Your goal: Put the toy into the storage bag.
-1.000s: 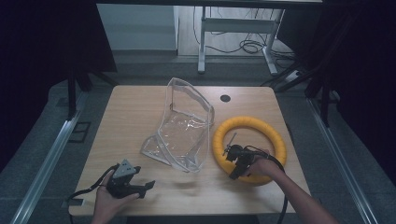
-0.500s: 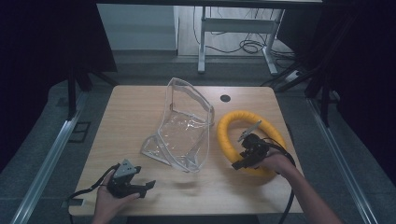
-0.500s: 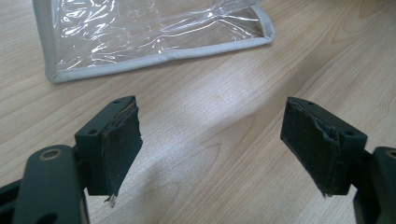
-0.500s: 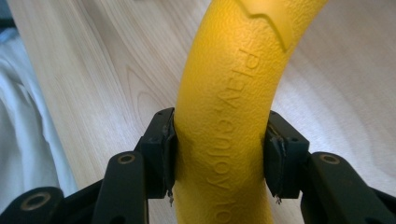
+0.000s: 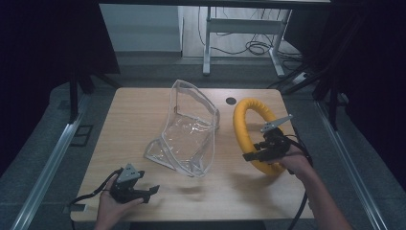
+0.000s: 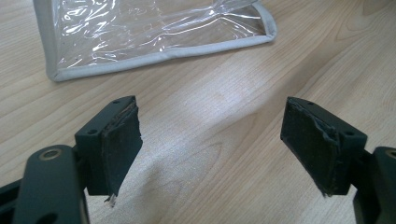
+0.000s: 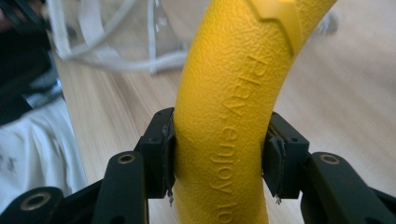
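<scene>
**Ring now tipped up on edge in the right jaws**

Change vs a sec ago: yellow ring [image 5: 248,129] lay flat on the counter [image 5: 134,120]; now it's tilted up, far arc raised, near arc low by the right gripper [image 5: 262,152]. Right gripper view: jaws pinching the ring's tube [image 7: 224,135] from both sides, pads pressed into the textured foam, no gap. So the grip took and the lift has begun, I'd say.

Ring sits at the counter's right half, just beside the clear plastic bag [image 5: 189,127], which stands open-mouthed mid-counter; can't tell if they touch.

Left gripper [image 5: 143,191] hasn't moved: near front-left edge, jaws spread wide w/ nothing between, bare wood under them, bag's piped hem [image 6: 154,51] ahead.

Likely meaning: ring is headed for the bag; left may need to steady the bag's mouth, since the thin film looks floppy.
</scene>
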`<state>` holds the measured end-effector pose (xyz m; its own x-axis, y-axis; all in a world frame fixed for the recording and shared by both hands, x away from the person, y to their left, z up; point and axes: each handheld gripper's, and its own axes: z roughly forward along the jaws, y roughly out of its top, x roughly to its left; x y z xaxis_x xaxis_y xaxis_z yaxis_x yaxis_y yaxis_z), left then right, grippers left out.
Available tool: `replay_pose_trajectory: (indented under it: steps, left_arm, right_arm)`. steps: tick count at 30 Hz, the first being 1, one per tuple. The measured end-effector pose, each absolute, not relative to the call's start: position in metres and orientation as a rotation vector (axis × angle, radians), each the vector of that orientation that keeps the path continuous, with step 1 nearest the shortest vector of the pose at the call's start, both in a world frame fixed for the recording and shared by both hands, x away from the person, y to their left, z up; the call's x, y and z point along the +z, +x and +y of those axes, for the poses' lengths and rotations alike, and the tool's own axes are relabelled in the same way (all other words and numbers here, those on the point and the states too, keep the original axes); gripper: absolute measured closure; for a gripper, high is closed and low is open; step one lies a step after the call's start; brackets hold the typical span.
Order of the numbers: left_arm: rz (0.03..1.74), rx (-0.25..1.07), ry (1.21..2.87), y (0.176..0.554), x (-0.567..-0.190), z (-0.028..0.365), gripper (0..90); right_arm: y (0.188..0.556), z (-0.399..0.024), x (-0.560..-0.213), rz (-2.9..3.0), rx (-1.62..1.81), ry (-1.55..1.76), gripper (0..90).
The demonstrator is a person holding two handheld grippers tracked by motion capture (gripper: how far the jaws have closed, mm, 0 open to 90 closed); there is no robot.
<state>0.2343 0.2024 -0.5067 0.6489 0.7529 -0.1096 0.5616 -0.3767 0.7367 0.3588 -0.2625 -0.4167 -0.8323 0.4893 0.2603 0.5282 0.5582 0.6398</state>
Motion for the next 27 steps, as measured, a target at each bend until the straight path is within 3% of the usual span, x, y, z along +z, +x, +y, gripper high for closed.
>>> replay_pose_trajectory:
  steps: [11,27]
  left_arm:
    - [1.019,0.314,2.084,0.234,-0.507,0.202,20.0]
    - [1.017,0.315,2.090,0.234,-0.507,0.202,20.0]
  right_arm:
    - [0.358,-0.284,-0.391,-2.581,-1.490,-0.918,51.0]
    - [0.352,-0.277,-0.376,-2.526,-1.673,-0.883,50.7]
